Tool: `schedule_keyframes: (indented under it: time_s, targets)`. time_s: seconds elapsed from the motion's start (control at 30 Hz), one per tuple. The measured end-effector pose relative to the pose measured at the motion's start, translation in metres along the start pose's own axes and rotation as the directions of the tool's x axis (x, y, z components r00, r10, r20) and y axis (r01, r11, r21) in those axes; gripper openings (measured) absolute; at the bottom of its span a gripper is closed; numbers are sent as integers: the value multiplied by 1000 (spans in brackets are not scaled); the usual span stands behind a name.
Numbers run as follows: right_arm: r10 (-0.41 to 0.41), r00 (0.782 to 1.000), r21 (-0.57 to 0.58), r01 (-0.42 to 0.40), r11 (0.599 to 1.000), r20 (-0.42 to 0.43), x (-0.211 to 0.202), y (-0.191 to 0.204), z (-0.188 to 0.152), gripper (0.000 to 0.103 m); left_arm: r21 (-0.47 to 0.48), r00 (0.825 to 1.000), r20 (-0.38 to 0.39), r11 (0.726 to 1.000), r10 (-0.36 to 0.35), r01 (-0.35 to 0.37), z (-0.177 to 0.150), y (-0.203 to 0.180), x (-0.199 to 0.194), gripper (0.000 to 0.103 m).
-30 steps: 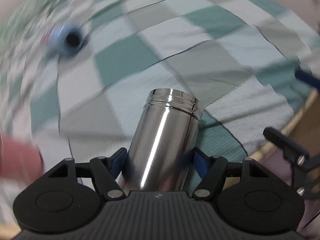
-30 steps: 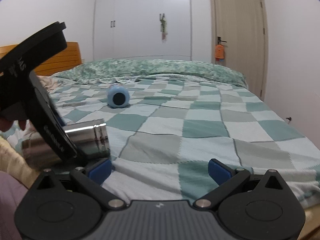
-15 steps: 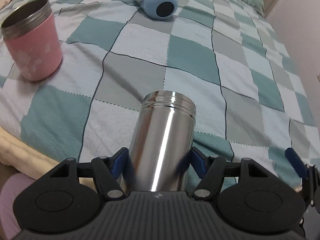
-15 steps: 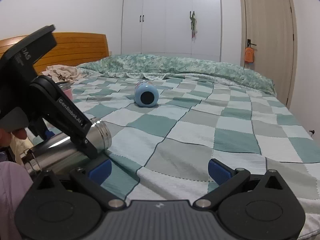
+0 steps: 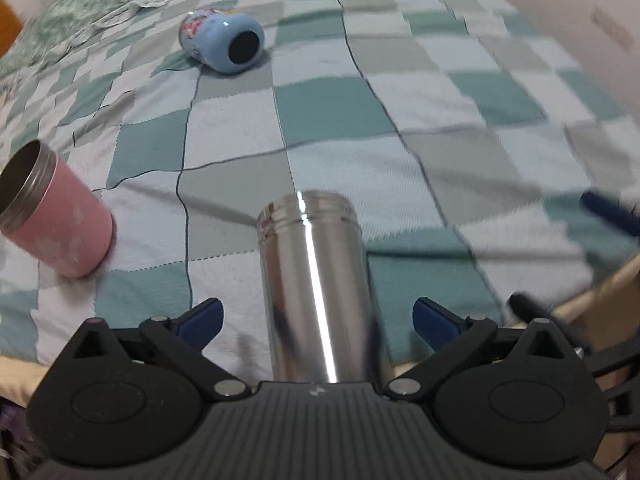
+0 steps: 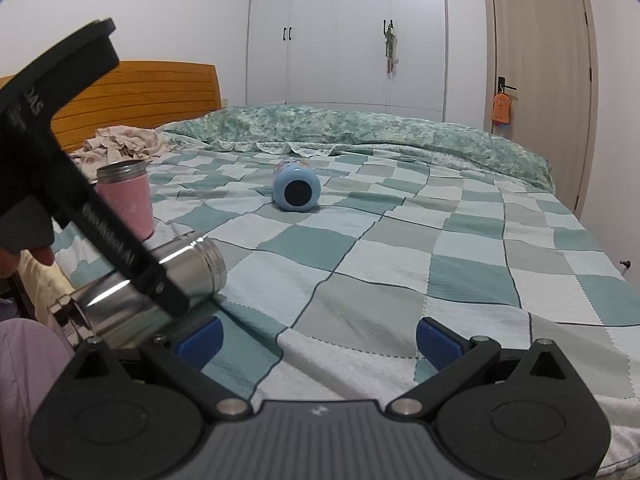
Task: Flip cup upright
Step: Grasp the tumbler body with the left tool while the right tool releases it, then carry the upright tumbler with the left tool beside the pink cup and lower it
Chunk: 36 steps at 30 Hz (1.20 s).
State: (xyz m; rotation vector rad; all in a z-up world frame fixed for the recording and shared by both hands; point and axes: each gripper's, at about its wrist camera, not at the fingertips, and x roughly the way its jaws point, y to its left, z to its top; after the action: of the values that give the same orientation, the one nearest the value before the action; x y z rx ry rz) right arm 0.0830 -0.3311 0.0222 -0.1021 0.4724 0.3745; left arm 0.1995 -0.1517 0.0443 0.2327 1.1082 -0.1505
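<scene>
Left gripper (image 5: 316, 316) fingers (image 5: 200, 318) have spread off the steel cup (image 5: 314, 292).

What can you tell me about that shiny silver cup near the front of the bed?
The silver cup is a plain cylinder of what looks like polished steel, with a ridged, threaded band at its far end. It is tilted, not upright, low over the near edge of the checkered blanket. It sits between the left gripper's blue fingers, which are spread with a gap on each side. Whether it rests on the blanket I cannot tell.
</scene>
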Motion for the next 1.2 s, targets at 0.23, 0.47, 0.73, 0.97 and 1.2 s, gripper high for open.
schedule_keyframes:
  time_s: [0.23, 0.47, 0.73, 0.97, 1.2]
  targets:
    - [-19, 1000, 9, 19, 1000, -13, -5, 2, -3, 103, -29, 999, -39, 999, -33, 32, 3, 3, 22, 92]
    - [-31, 999, 26, 32, 999, -15, -11, 6, -5, 103, -92, 997, 22, 992, -80, 82, -7, 14, 17, 64]
    - [-45, 999, 57, 45, 997, -8, -19, 20, -5, 103, -99, 970, 195, 981, -147, 168, -28, 28, -16, 64]
    - [-55, 998, 53, 55, 997, 5, -23, 38, 3, 103, -106, 925, 335, 968, -179, 226, -49, 51, -46, 63]
    - [-42, 998, 44, 39, 998, 55, -23, 60, 16, 103, -78, 847, 518, 979, -122, 189, -71, 73, -91, 63]
